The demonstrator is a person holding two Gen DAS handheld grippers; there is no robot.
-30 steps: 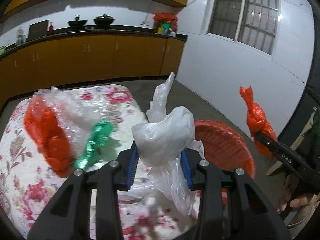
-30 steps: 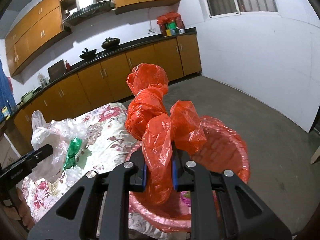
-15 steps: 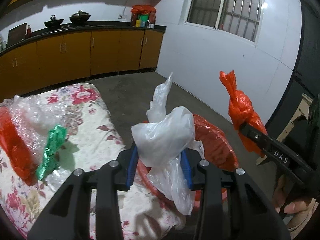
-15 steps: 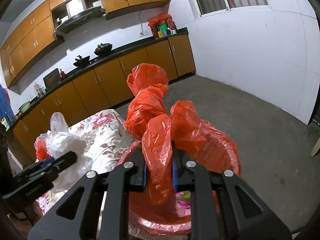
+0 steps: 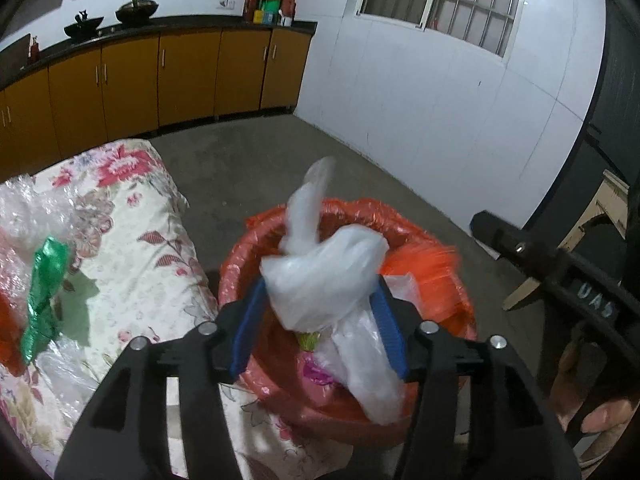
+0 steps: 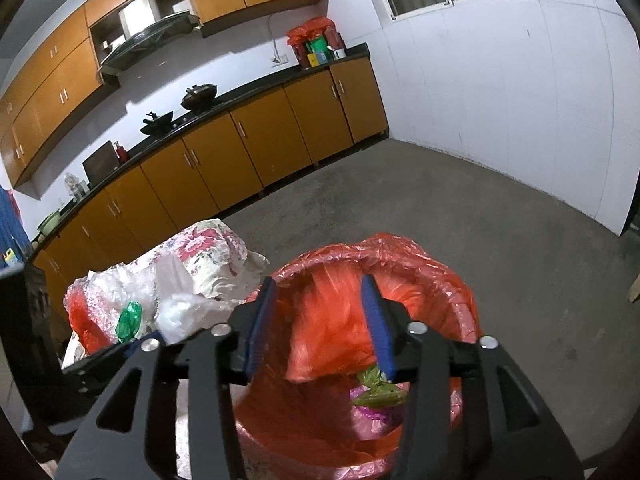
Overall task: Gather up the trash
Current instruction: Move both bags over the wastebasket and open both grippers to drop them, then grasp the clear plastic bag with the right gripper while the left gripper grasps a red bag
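A bin lined with a red bag (image 5: 240, 264) stands on the floor against the floral-clothed table (image 5: 132, 240). My left gripper (image 5: 320, 320) hovers over it and its jaws are opening. A crumpled white plastic bag (image 5: 320, 280) still sits loosely between the blue pads and hangs into the bin. My right gripper (image 6: 320, 320) is also above the bin (image 6: 460, 304) with its jaws opening. The red plastic bag (image 6: 328, 328) is a blur dropping clear of the pads into the bin. Green and pink wrappers (image 6: 376, 392) lie inside the bin.
On the table lie a green wrapper (image 5: 44, 280), bubble wrap (image 5: 24, 208) and a red bag (image 6: 80, 320). Orange kitchen cabinets (image 5: 160, 80) line the far wall. The bare concrete floor (image 6: 480, 220) stretches beyond the bin. A hand (image 5: 600, 428) holds the right gripper.
Both grippers moved over the bin and their jaws spread. The red bag left the right gripper and is falling. The white bag has sagged lower between the left pads.
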